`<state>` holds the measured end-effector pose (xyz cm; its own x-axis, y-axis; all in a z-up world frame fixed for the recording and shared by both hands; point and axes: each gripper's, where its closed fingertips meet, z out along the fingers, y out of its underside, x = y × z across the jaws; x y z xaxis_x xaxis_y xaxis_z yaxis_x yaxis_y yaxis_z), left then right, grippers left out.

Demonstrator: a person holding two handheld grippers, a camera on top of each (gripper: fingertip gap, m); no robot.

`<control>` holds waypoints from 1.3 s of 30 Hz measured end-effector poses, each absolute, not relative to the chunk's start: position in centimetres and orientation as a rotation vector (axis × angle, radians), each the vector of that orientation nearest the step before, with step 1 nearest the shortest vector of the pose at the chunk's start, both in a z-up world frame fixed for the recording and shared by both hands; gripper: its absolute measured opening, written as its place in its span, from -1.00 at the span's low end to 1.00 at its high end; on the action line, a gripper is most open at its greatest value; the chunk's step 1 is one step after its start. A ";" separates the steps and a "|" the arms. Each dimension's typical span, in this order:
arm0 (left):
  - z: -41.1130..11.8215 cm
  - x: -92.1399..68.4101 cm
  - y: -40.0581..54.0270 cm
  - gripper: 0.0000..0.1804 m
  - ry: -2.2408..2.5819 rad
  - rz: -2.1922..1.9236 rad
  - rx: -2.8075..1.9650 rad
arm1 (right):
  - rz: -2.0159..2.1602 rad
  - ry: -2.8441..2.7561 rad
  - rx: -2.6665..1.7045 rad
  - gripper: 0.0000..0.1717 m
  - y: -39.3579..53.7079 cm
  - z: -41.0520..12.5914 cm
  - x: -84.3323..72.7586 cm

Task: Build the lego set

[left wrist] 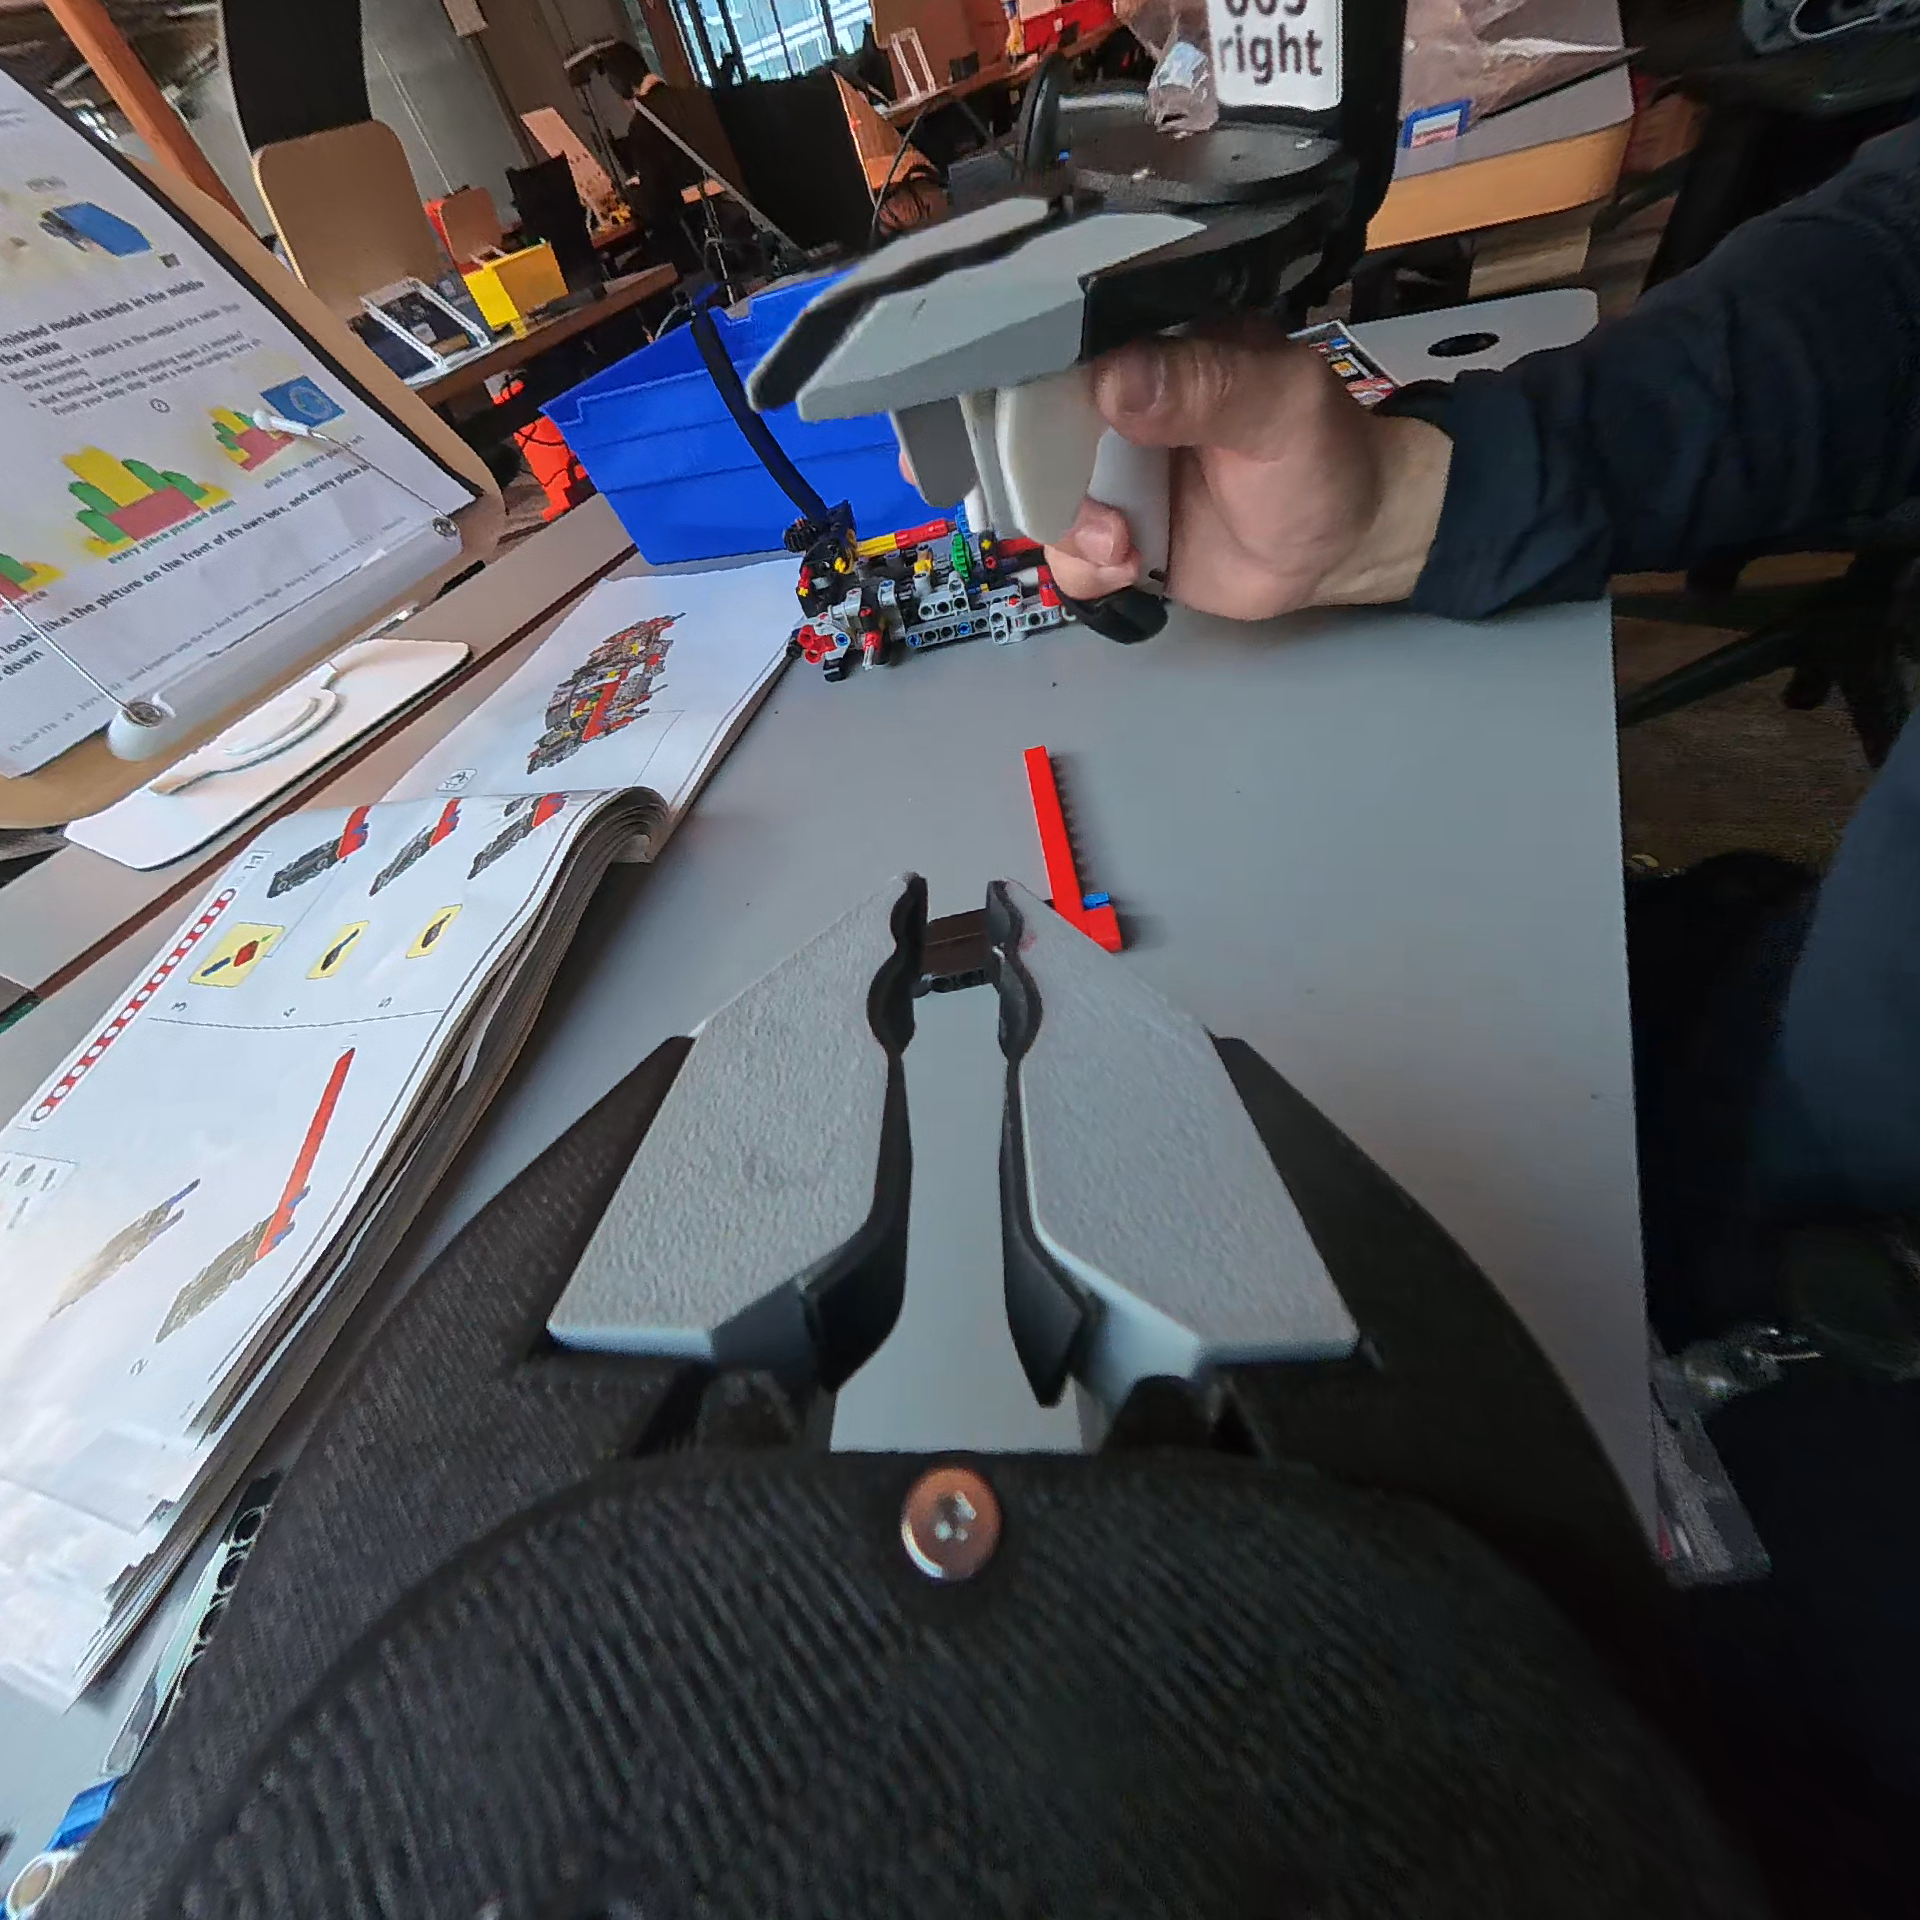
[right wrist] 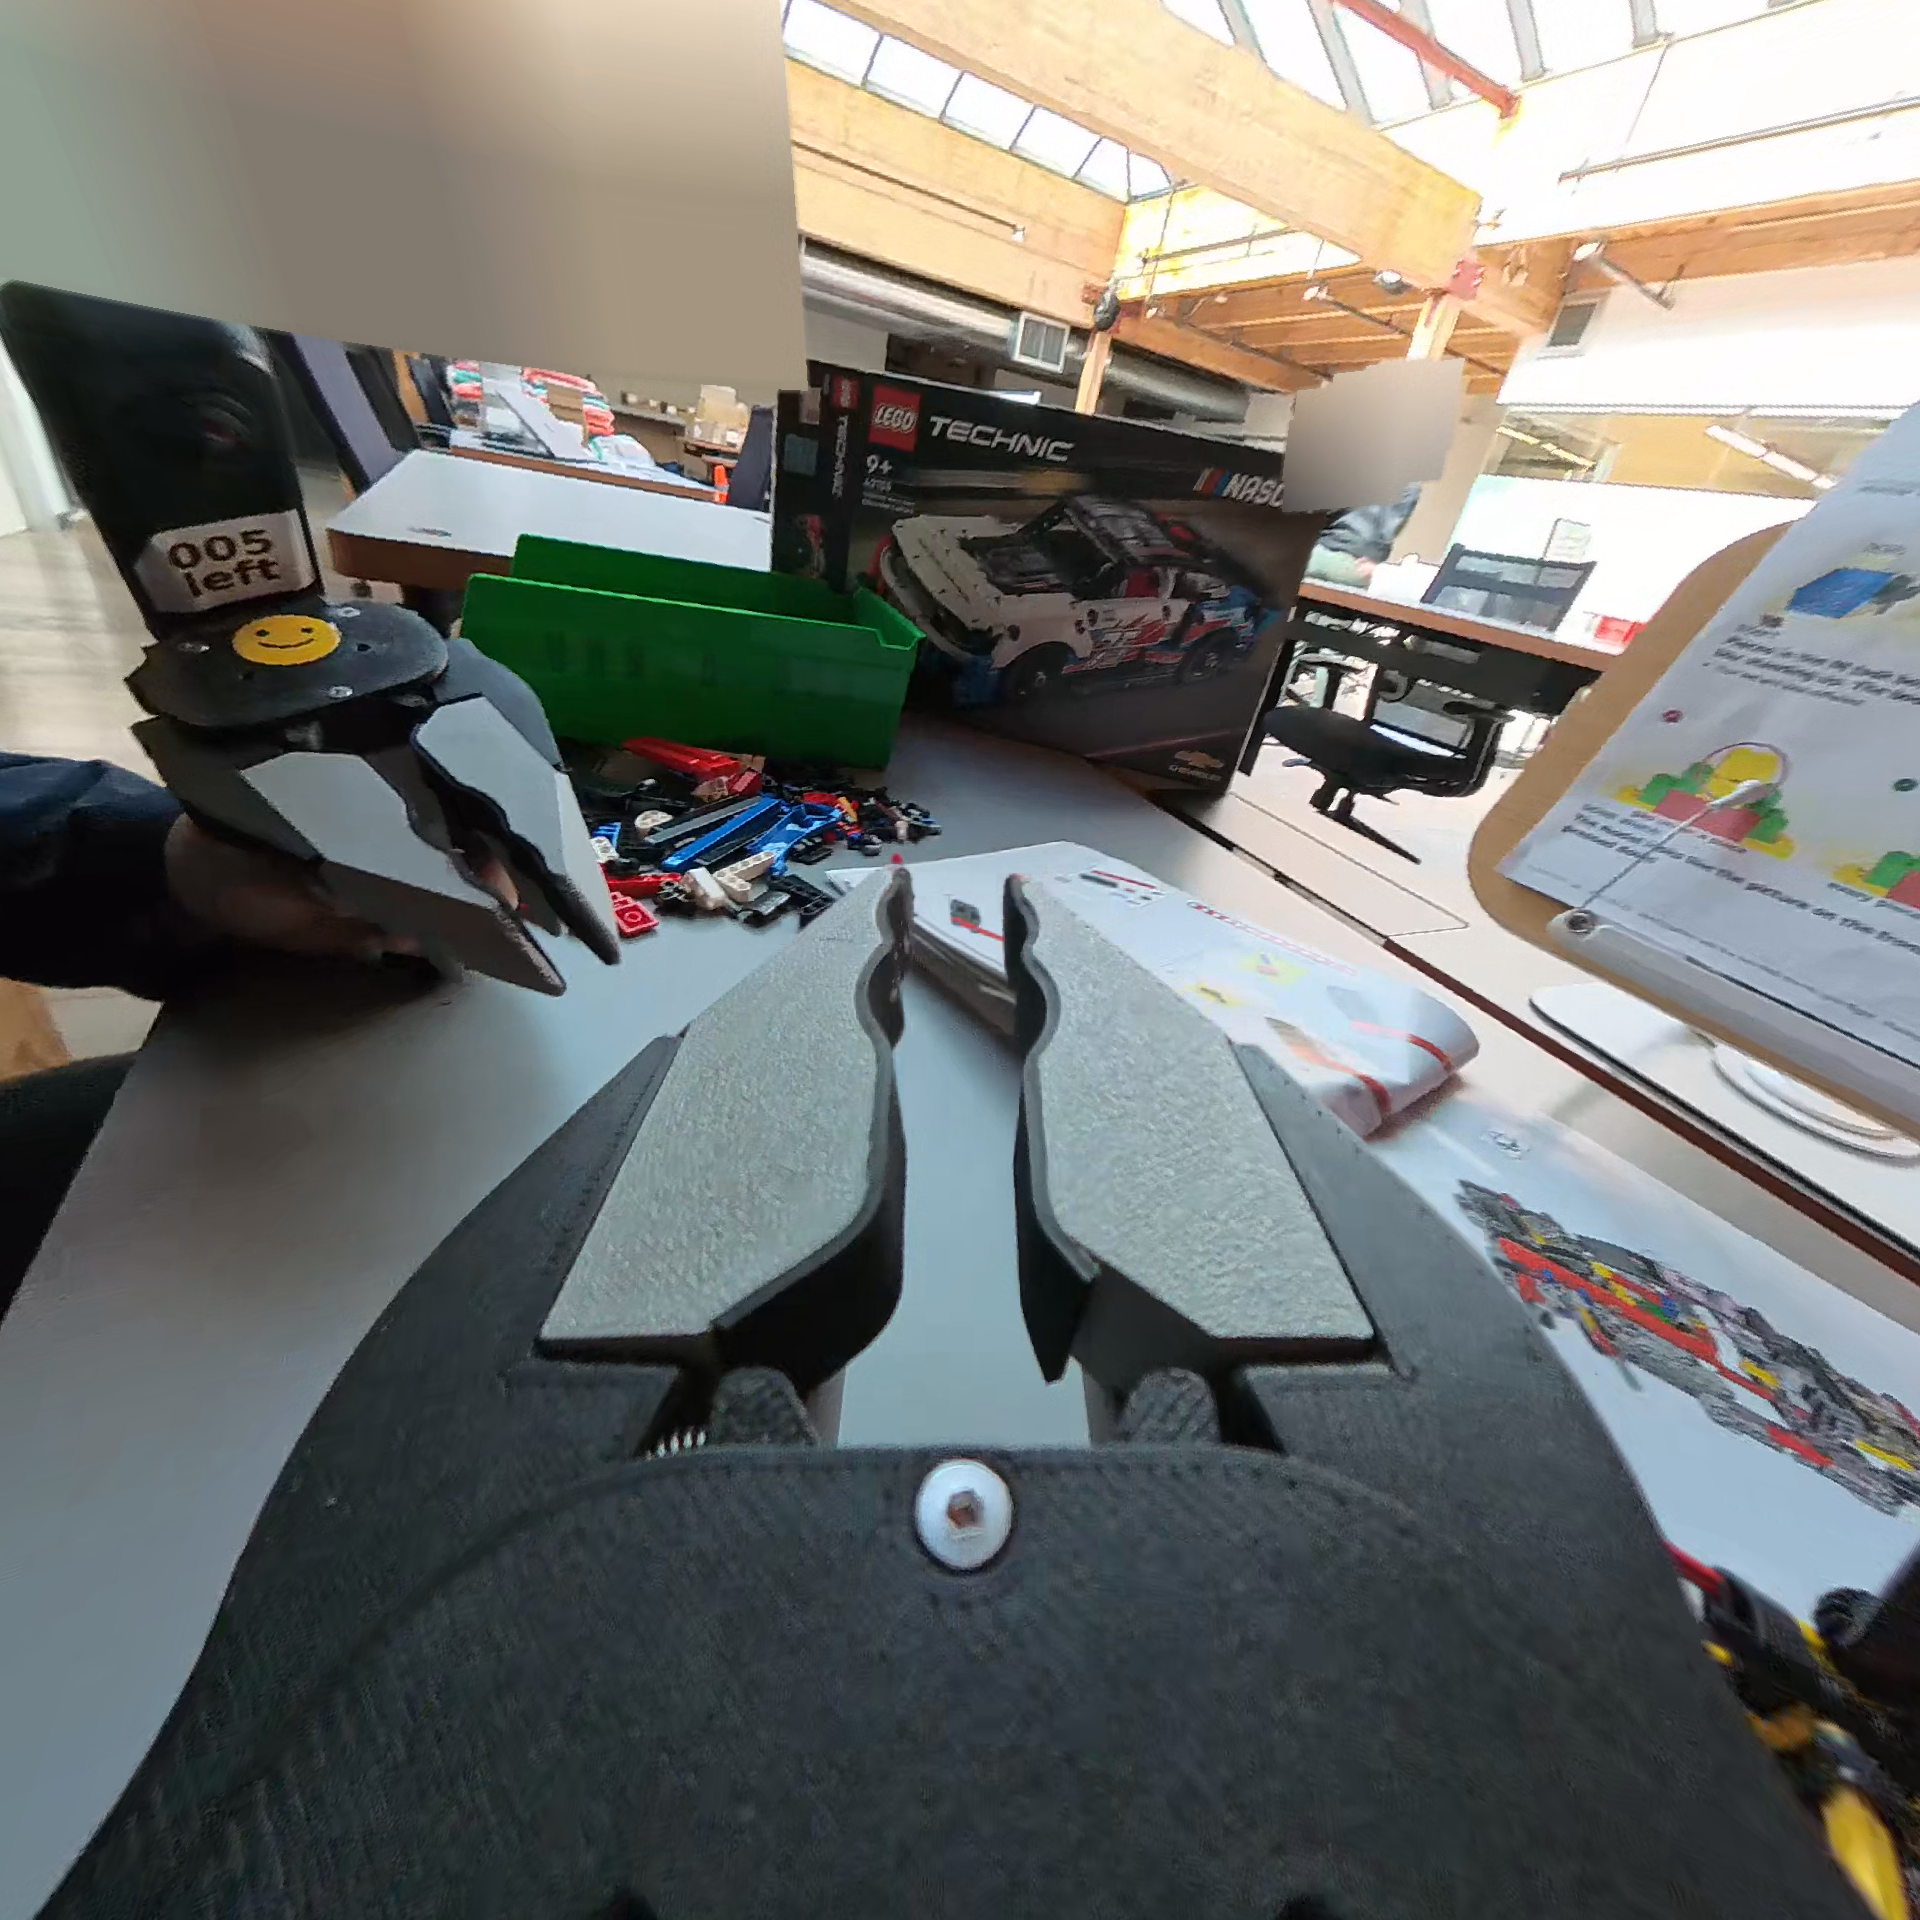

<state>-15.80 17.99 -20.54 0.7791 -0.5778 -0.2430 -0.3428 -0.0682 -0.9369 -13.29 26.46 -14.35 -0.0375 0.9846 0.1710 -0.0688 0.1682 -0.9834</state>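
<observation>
A grey counter carries building-brick parts, seen from two hand-held grippers.

In the left wrist view, going left to right: one propped instruction sheet stands on a stand at the far left. Below it lies one open manual, its thick pages curving up beside the left gripper. The jaws of this gripper are closed on one small dark brick, both pads pressing its ends, just above the counter. Touching distance to the right of the tips lies one long red beam with one small blue pin near its near end. Farther back sits one blue bin, and in front of it one partly built model of grey, black, red and yellow pieces. A hand in a dark sleeve holds the right gripper in the air above the model, partly hiding it.

In the right wrist view, left to right: the left gripper appears at the far left, tips angled down towards the counter. Behind it lies a loose pile of parts, too many to count, in front of one green bin. One boxed car set stands to the bin's right. The right gripper hangs above the counter with its jaws slightly parted and nothing between them; the manual lies beyond the tips. The instruction sheet stands at the far right.
</observation>
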 end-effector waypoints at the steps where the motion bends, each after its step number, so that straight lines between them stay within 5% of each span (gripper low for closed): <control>1: -20.5 -15.9 18.0 -0.91 0.731 -0.222 -1.676 | 1.150 -1.290 -1.018 -0.84 26.1 -14.7 -13.5; 16: -19.8 -16.3 17.6 -0.93 0.699 -0.286 -1.643 | 1.215 -1.478 -1.056 -0.83 23.5 -17.7 -16.1; 39: -19.5 -17.7 18.6 -0.95 0.607 -0.345 -1.668 | 1.307 -1.312 -0.903 -0.99 24.7 -14.6 -13.6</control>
